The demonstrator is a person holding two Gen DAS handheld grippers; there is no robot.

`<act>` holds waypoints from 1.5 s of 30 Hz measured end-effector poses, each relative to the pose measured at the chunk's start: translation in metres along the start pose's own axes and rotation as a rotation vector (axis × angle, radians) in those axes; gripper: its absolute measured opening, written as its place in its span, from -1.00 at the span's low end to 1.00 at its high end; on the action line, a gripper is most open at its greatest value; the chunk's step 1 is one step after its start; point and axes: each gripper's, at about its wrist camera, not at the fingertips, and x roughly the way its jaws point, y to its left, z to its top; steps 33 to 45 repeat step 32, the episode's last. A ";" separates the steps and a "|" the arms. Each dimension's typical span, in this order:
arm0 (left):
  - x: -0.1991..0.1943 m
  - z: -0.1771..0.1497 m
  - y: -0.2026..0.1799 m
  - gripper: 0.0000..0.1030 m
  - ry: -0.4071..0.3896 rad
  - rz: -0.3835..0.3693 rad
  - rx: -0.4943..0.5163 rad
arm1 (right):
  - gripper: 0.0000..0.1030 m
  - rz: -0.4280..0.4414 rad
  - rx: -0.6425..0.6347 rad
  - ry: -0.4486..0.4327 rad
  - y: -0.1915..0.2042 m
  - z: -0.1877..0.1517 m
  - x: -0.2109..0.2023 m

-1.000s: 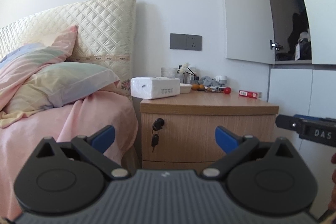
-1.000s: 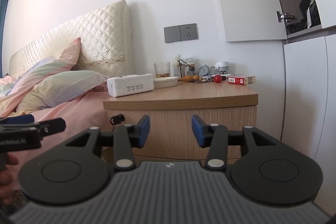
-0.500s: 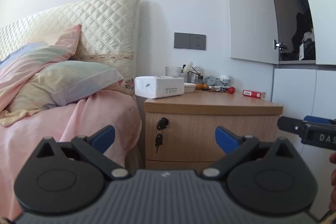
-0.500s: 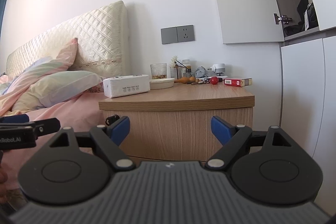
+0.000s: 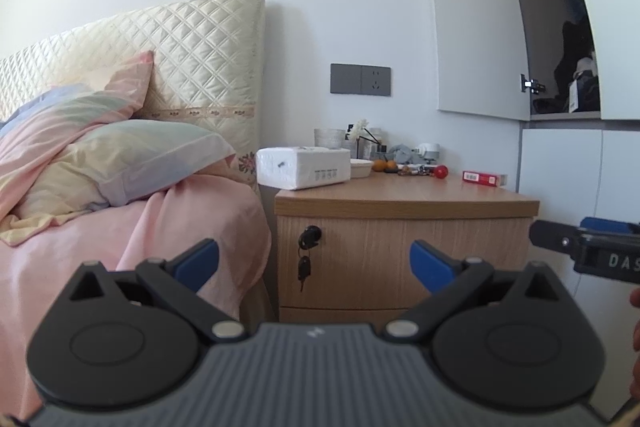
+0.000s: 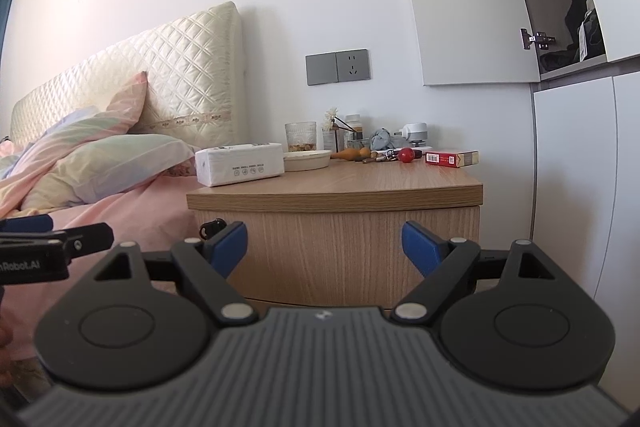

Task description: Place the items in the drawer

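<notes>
Both sets of fingers spread wide and empty: left gripper [image 5: 314, 259], right gripper [image 6: 324, 241], well short of the nightstand. Drawer [image 6: 340, 247] shut, key [image 5: 304, 269] hanging in its lock. Tissue pack [image 6: 239, 163], red box [image 6: 452, 159], red ball [image 6: 407, 155] on top, nothing stowed yet.

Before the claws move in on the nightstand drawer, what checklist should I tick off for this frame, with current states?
1. Left claw open and holding nothing: ok.
2. Right claw open and holding nothing: ok.
3. Top drawer open for loading: not ok, its front sits flush.
4. Drawer unlocked: cannot tell; a key hangs at the lock.
5. Items within sight on the nightstand top: ok, tissue pack and red box lie there.
6. Both claws clear of the front: ok.
</notes>
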 end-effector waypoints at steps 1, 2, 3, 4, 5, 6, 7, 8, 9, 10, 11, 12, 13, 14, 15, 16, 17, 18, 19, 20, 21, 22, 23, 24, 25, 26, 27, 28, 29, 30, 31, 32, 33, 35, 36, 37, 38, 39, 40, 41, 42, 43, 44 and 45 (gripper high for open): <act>0.000 0.000 0.000 0.99 0.001 -0.001 0.000 | 0.67 -0.001 -0.001 0.000 0.000 0.000 0.000; 0.000 0.000 0.000 0.99 0.002 -0.001 -0.001 | 0.67 -0.003 -0.002 0.000 0.000 0.000 0.000; 0.000 0.000 0.000 0.99 0.003 -0.001 -0.003 | 0.67 -0.005 -0.002 0.000 0.000 0.000 0.000; 0.000 0.000 0.001 0.99 0.004 -0.001 -0.004 | 0.67 -0.006 -0.003 0.000 0.000 0.000 0.000; 0.000 0.000 0.001 0.99 0.006 -0.001 -0.004 | 0.67 -0.007 -0.004 -0.001 0.000 0.000 -0.001; 0.000 0.000 0.001 0.99 0.007 -0.001 -0.006 | 0.67 -0.008 -0.005 -0.001 0.000 0.000 -0.001; 0.000 0.000 0.002 0.99 0.008 -0.001 -0.008 | 0.67 -0.009 -0.006 -0.001 0.000 0.000 -0.001; 0.001 0.000 0.002 0.99 0.009 -0.001 -0.011 | 0.67 -0.009 -0.006 -0.001 0.000 0.000 -0.001; 0.001 0.000 0.002 0.99 0.011 0.000 -0.013 | 0.67 -0.010 -0.006 0.000 0.000 0.000 -0.001; 0.001 0.000 0.002 0.99 0.012 0.001 -0.013 | 0.67 -0.010 -0.007 -0.001 0.000 0.000 -0.001; 0.001 0.000 0.002 0.99 0.013 0.001 -0.012 | 0.67 -0.011 -0.008 -0.002 0.000 0.000 -0.001; 0.001 0.000 0.002 0.99 0.014 -0.001 -0.010 | 0.67 -0.012 -0.010 -0.001 0.000 0.000 -0.001; 0.001 0.000 0.001 0.99 0.014 -0.001 -0.009 | 0.67 -0.012 -0.012 0.000 0.000 0.000 -0.001; 0.001 0.000 0.001 0.99 0.015 -0.001 -0.009 | 0.67 -0.013 -0.013 0.001 0.001 0.000 -0.001; 0.001 0.000 0.002 0.99 0.017 0.000 -0.011 | 0.67 -0.016 -0.015 0.000 0.001 0.000 -0.001; 0.001 0.000 0.002 0.99 0.018 -0.001 -0.012 | 0.67 -0.020 -0.017 0.000 0.001 0.000 -0.001; 0.001 0.000 0.002 0.99 0.017 -0.003 -0.014 | 0.67 -0.023 -0.019 0.000 0.001 -0.001 -0.001; 0.001 0.000 0.002 0.99 0.017 -0.005 -0.014 | 0.67 -0.023 -0.020 0.002 0.001 -0.001 -0.001; 0.001 0.000 0.002 0.99 0.018 -0.005 -0.013 | 0.67 -0.022 -0.020 0.005 0.001 -0.001 -0.001; 0.001 0.000 0.002 0.99 0.021 -0.005 -0.011 | 0.67 -0.025 -0.022 0.006 0.001 -0.001 -0.001; 0.001 0.000 0.002 0.99 0.023 -0.005 -0.010 | 0.67 -0.032 -0.025 0.007 0.001 -0.001 0.000; 0.002 0.000 0.001 0.99 0.024 -0.006 -0.010 | 0.67 -0.038 -0.027 0.010 0.001 -0.001 0.000; 0.002 0.000 0.001 0.99 0.024 -0.006 -0.009 | 0.67 -0.045 -0.028 0.014 0.001 -0.001 0.001; 0.002 -0.001 0.001 0.99 0.025 -0.006 -0.009 | 0.67 -0.049 -0.030 0.016 0.001 -0.001 0.001; 0.002 -0.001 0.001 0.99 0.027 -0.006 -0.009 | 0.67 -0.052 -0.032 0.017 0.001 -0.001 0.001; 0.002 -0.001 0.001 0.99 0.027 -0.007 -0.008 | 0.67 -0.056 -0.034 0.018 0.002 -0.001 0.001; 0.001 -0.001 0.001 0.99 0.027 -0.008 -0.008 | 0.67 -0.059 -0.036 0.019 0.002 -0.001 0.001; 0.001 -0.001 0.001 0.99 0.026 -0.011 -0.007 | 0.67 -0.063 -0.037 0.020 0.002 -0.001 0.001; 0.001 -0.001 0.000 0.99 0.025 -0.013 -0.006 | 0.67 -0.063 -0.040 0.020 0.002 -0.002 0.001; 0.001 -0.001 0.000 0.99 0.026 -0.015 -0.004 | 0.67 -0.065 -0.043 0.020 0.003 -0.001 0.001; 0.002 -0.001 0.000 0.99 0.029 -0.012 -0.003 | 0.67 -0.069 -0.046 0.020 0.003 -0.002 0.000; 0.002 -0.002 0.000 0.99 0.033 -0.008 -0.003 | 0.67 -0.072 -0.048 0.022 0.002 -0.002 0.001; 0.002 -0.002 0.000 0.99 0.033 -0.008 -0.003 | 0.67 -0.072 -0.048 0.022 0.002 -0.002 0.001; 0.002 -0.002 0.000 0.99 0.033 -0.008 -0.003 | 0.67 -0.072 -0.048 0.022 0.002 -0.002 0.001; 0.002 -0.002 0.000 0.99 0.033 -0.008 -0.003 | 0.67 -0.072 -0.048 0.022 0.002 -0.002 0.001; 0.002 -0.002 0.000 0.99 0.033 -0.008 -0.003 | 0.67 -0.072 -0.048 0.022 0.002 -0.002 0.001; 0.002 -0.002 0.000 0.99 0.033 -0.008 -0.003 | 0.67 -0.072 -0.048 0.022 0.002 -0.002 0.001; 0.002 -0.002 0.000 0.99 0.033 -0.008 -0.003 | 0.67 -0.072 -0.048 0.022 0.002 -0.002 0.001; 0.002 -0.002 0.000 0.99 0.033 -0.008 -0.003 | 0.67 -0.072 -0.048 0.022 0.002 -0.002 0.001; 0.002 -0.002 0.000 0.99 0.033 -0.008 -0.003 | 0.67 -0.072 -0.048 0.022 0.002 -0.002 0.001; 0.002 -0.002 0.000 0.99 0.033 -0.008 -0.003 | 0.67 -0.072 -0.048 0.022 0.002 -0.002 0.001; 0.002 -0.002 0.000 0.99 0.033 -0.008 -0.003 | 0.67 -0.072 -0.048 0.022 0.002 -0.002 0.001; 0.002 -0.002 0.000 0.99 0.033 -0.008 -0.003 | 0.67 -0.072 -0.048 0.022 0.002 -0.002 0.001; 0.002 -0.002 0.000 0.99 0.033 -0.008 -0.003 | 0.67 -0.072 -0.048 0.022 0.002 -0.002 0.001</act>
